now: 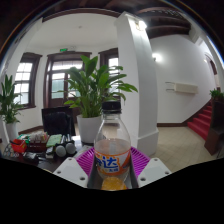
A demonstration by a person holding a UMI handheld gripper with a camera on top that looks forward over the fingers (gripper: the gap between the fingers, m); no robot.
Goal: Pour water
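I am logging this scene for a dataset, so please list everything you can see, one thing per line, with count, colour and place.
bottle: one, clear with a black cap and orange drink inside, between the fingers of the claw.
potted plant: one, green in a white pot, beyond the bottle.
second plant: one, green, by the windows.
windows: several, dark-framed, on the far wall.
pillar: one, white, behind the bottle.
stairs: one flight, red, far side of the room.
desk clutter: dark items, too small to name.
claw: one, pink pads pressed on the bottle.
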